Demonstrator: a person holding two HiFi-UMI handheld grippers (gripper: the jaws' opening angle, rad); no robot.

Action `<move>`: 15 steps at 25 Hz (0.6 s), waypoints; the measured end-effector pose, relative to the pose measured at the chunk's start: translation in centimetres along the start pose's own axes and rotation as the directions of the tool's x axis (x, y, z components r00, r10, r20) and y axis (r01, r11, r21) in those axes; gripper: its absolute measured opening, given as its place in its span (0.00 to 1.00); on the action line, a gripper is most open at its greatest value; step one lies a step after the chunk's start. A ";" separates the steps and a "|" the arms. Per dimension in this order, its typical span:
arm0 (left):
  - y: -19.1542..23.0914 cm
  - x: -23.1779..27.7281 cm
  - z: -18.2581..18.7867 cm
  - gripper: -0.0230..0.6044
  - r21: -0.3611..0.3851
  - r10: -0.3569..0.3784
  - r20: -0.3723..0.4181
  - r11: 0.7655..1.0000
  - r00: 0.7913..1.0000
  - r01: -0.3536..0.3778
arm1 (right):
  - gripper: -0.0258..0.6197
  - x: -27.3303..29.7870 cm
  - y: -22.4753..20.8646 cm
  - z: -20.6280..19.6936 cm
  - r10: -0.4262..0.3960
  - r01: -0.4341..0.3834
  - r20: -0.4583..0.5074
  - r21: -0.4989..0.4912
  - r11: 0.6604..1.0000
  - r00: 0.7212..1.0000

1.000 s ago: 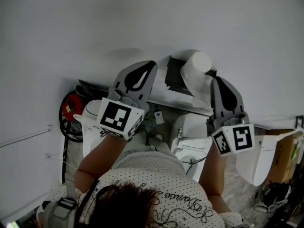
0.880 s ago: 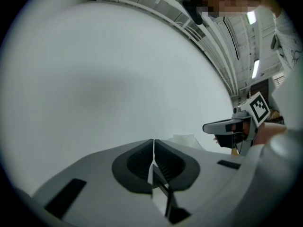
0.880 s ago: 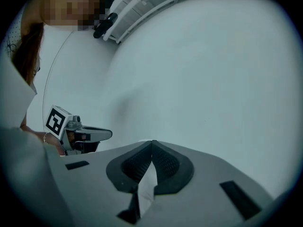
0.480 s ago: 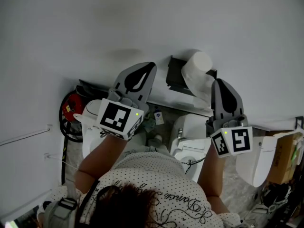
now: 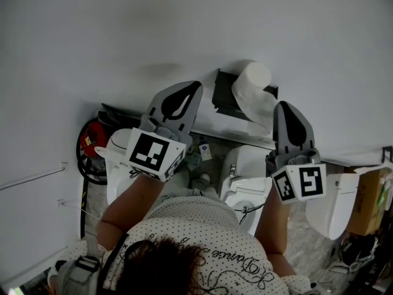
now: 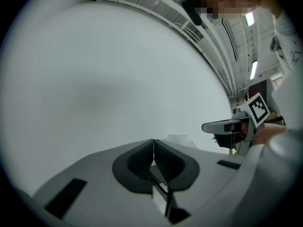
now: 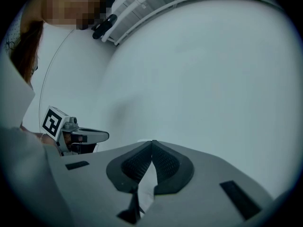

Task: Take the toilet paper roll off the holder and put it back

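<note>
Here, the one thing that carries anything is the dark holder [image 5: 222, 94] fixed to the pale wall [image 5: 123, 29]. On it sits the white toilet paper roll [image 5: 250, 86], which juts out from the wall and hangs a little below the bracket. Beneath, on the floor, a white toilet bowl [image 5: 236, 192] stands with its lid up, only a dark fitting showing in it. At the far right a brown cardboard box [image 5: 367, 195] stands open; what is in it is too small to tell.

The roll lies between the two tools, nearer the right one. The right hand-held gripper [image 5: 282, 104] points at the wall, its tip just beside the lower end of the roll; whether they touch I cannot tell. Its jaws are pressed together at the tip and grip nothing. A pale sliver shows through the gap behind the pads. The left hand-held gripper [image 5: 197, 83] also points at the wall, left of the holder and apart from the roll. Its jaws are likewise fully closed and empty.
</note>
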State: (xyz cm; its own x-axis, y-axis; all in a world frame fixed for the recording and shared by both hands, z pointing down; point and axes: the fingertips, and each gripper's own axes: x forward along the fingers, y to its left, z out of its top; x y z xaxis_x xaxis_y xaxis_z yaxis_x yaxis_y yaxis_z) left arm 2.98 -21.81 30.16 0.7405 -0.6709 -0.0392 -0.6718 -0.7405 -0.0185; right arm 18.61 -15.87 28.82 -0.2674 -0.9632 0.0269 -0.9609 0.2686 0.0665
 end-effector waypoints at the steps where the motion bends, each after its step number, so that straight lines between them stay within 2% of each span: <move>1: -0.1 0.1 0.1 0.05 0.001 -0.002 0.001 1.000 1.000 0.002 | 0.06 -0.1 -0.1 0.0 -0.001 0.001 -0.002 -0.001 1.000 1.000; 15: -0.5 0.4 -0.3 0.05 0.010 -0.027 -0.006 1.000 1.000 0.027 | 0.06 0.1 0.3 -0.3 0.005 -0.005 -0.007 -0.007 1.000 1.000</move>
State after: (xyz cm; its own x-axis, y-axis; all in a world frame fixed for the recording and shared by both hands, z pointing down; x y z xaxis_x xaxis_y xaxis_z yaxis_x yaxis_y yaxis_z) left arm 3.63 -21.75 30.42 0.7587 -0.6507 -0.0328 -0.6515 -0.7581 -0.0294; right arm 18.31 -15.84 29.17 -0.2718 -0.9618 0.0339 -0.9591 0.2736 0.0730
